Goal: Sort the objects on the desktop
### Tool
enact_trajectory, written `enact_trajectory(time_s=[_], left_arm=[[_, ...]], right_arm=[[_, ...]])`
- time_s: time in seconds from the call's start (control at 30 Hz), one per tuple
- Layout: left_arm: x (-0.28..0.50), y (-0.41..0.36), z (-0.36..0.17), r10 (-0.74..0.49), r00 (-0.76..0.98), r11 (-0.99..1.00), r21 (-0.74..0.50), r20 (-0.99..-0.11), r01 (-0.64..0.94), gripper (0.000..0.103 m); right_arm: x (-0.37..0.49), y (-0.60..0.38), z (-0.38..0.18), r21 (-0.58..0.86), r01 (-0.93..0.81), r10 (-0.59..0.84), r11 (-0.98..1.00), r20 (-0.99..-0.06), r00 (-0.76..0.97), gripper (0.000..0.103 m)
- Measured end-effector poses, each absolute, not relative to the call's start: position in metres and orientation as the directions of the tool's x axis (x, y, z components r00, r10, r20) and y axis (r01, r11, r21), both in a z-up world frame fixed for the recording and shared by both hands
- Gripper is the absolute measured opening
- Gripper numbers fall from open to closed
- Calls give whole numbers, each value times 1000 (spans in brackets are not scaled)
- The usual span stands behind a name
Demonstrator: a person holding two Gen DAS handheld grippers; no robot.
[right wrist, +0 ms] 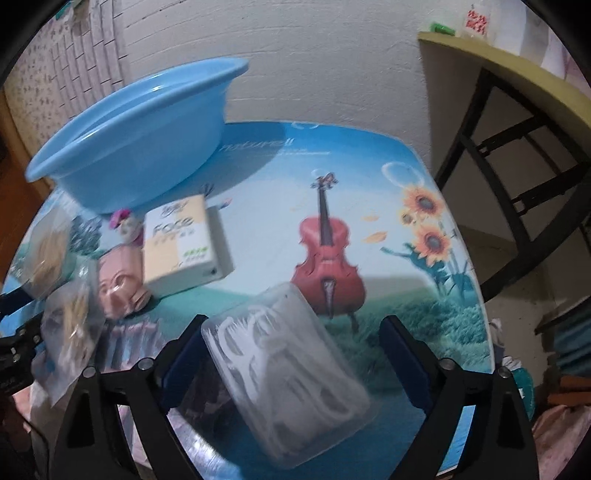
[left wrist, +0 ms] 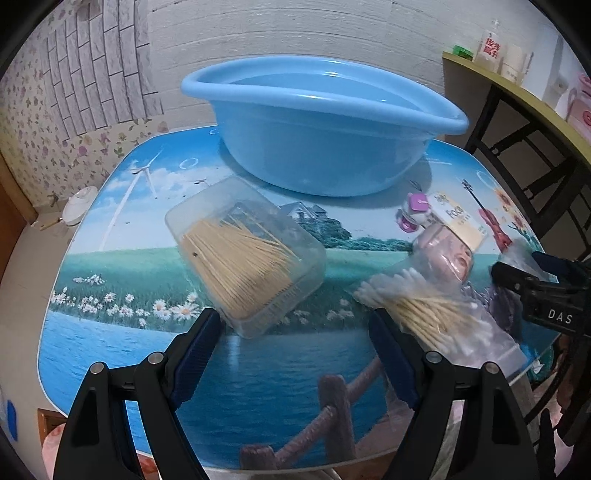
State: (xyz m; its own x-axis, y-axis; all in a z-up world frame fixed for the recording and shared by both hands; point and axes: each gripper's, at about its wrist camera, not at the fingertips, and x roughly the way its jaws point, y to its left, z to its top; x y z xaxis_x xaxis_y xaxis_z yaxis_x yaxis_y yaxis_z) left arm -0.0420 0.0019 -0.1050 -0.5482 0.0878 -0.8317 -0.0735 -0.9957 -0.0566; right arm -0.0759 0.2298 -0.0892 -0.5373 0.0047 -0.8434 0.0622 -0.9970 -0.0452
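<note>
On the picture-printed table (left wrist: pixel 110 332) lie the things to be sorted. A clear box of toothpicks (left wrist: pixel 245 254) lies slantwise near the middle, just ahead of the left gripper (left wrist: pixel 295 332), whose jaws stand wide with nothing between them; the box's near corner lies close to the left finger, and I cannot tell whether they touch. To the right of the toothpick box a clear bag of cotton swabs (left wrist: pixel 436 310) lies beside the other finger, and past it are a pink face-shaped item (left wrist: pixel 450 258), a small white and purple toy (left wrist: pixel 413 214) and a pack of facial tissues (left wrist: pixel 461 221).

A clear box of dental floss picks (right wrist: pixel 288 365) lies between the jaws of the right gripper (right wrist: pixel 295 347). Those jaws are spread wide; the box's left edge lies near the left finger, while a clear gap separates it from the right one, so no grip shows. This view is blurred.

Behind all these things a light blue plastic basin (left wrist: pixel 321 125) stands on the far part of the table, near the white wall (left wrist: pixel 295 33). Its inside shows nothing in it. To the right stands a second table with a yellow-green top (left wrist: pixel 517 92) and dark legs, carrying bottles (left wrist: pixel 489 44).
</note>
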Motion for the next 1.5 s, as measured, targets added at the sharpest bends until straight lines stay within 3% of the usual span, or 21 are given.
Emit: enact_trajectory(time_s=[0.3,0.8,0.97,1.03,1.13,1.23,1.5], left_arm=[[-50,-14,-106,36,-556,-999,-38,-831,-9,81],[-50,1,-107,35,-570,-999,-13,-821,-41,79],[-50,0,-106,34,-583,-999,-15,-812,-37,66],[-50,-1,-104,28,-590,-1000,-16,-807,-26,53],[-49,0,-103,34,-594,-999,-18,-804,-32,39],[-48,4,-102,35,-595,-998,-2,-803,-56,31],[-46,5,-101,40,-589,-997,3,-807,-73,20]], right_arm=[[-71,253,-93,-2,6,-2,-1000,-856,-516,93],[-64,220,-93,-49,145,-40,-988,-830,-557,93],[-65,228,-94,10,125,-79,-992,-826,-558,79],[-65,232,-92,10,117,-75,-993,-818,-570,65],[-64,232,-89,12,121,-79,-993,-822,-565,61],[-63,231,-89,10,122,-78,-993,-821,-566,58],[-64,232,-89,10,121,-77,-993,-820,-567,58]])
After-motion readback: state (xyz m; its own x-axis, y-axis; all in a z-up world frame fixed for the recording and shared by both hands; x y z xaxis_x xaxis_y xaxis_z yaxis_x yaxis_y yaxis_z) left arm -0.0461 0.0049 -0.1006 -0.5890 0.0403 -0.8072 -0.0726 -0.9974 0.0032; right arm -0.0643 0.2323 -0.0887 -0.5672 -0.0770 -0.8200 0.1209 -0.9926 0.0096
